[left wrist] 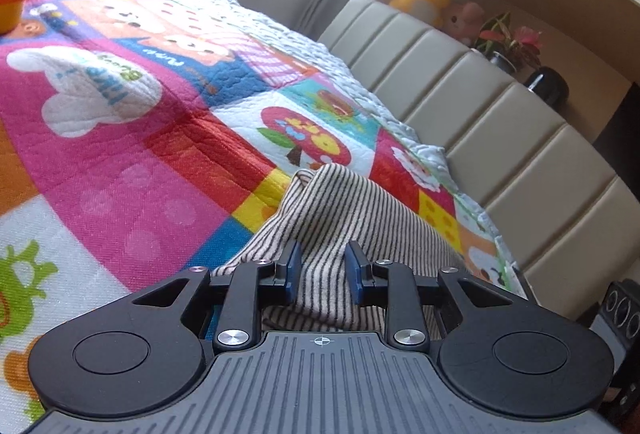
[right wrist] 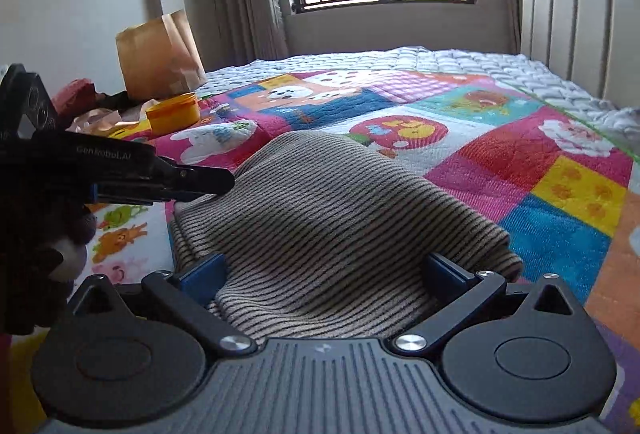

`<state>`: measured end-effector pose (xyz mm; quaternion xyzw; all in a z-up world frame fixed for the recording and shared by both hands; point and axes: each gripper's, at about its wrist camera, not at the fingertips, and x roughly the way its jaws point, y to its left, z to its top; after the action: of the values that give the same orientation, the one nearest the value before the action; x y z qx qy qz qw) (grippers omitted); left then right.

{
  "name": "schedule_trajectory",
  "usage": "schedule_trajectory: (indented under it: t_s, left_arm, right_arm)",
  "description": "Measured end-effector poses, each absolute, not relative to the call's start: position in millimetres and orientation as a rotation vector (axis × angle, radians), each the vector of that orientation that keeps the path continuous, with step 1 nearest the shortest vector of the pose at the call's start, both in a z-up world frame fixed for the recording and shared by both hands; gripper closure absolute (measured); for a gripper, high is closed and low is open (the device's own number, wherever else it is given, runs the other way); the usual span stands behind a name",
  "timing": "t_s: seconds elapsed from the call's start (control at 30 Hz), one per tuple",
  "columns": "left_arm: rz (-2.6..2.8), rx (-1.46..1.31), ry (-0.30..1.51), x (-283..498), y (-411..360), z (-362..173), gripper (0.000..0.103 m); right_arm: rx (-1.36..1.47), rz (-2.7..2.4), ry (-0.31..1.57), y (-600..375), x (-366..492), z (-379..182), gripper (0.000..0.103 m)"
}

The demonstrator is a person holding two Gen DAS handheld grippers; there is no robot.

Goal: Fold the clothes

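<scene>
Left wrist view: the left tongs are seen partly closed around a raised ridge of the striped garment, whose fabric fills the gap between the 2 blue pads; whether it is truly pinched cannot be told from this view. In the right wrist view the right tongs are spread wide, with the garment's near edge draped between and over the pads and nothing clamped. The garment lies bunched on the near part of the bed's patchwork quilt.

It is judged to be a soft, light, limp ribbed knit that will sag and stretch when lifted and is not fragile. A hold is best taken at a hem or corner, through both layers, so that the fold stays even.

Only in the right wrist view are the left tongs shown from the side, closed on the garment's left edge, along with a brown paper bag and an orange tub at far left. Only the left wrist view shows the potted plant beyond the headboard.
</scene>
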<state>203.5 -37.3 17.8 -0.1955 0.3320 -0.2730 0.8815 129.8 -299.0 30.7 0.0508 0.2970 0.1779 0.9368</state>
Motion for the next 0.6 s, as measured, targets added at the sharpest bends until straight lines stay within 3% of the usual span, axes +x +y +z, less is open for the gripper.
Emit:
schedule_trajectory:
  t_s: [0.13,0.4,0.43,0.5,0.53,0.6]
  left_arm:
    - [-0.572,-0.416,0.691,203.7,-36.5,16.5,0.075]
    - [-0.53,-0.485,0.708,200.3,-29.3,25.6,0.072]
    - [-0.51,-0.51,0.696,193.8,-25.9,31.0,0.066]
    - [-0.453,-0.546,0.668,176.8,-20.1,41.1,0.019]
    - [-0.416,-0.552,0.654,166.8,-18.3,45.2,0.012]
    - [-0.421,-0.563,0.664,153.5,-19.4,44.6,0.01]
  right_arm:
    - [0.226,0.381,0.635,-312.5,128.0,25.1,0.0]
    - [0.147,0.387,0.623,-307.6,125.3,25.5,0.0]
    - [0.141,0.384,0.621,-306.5,124.6,24.8,0.0]
    - [0.135,0.378,0.61,-305.7,122.5,22.4,0.0]
    - [0.134,0.377,0.605,-305.7,121.6,21.4,0.0]
    - [0.137,0.375,0.596,-306.0,120.4,20.0,0.0]
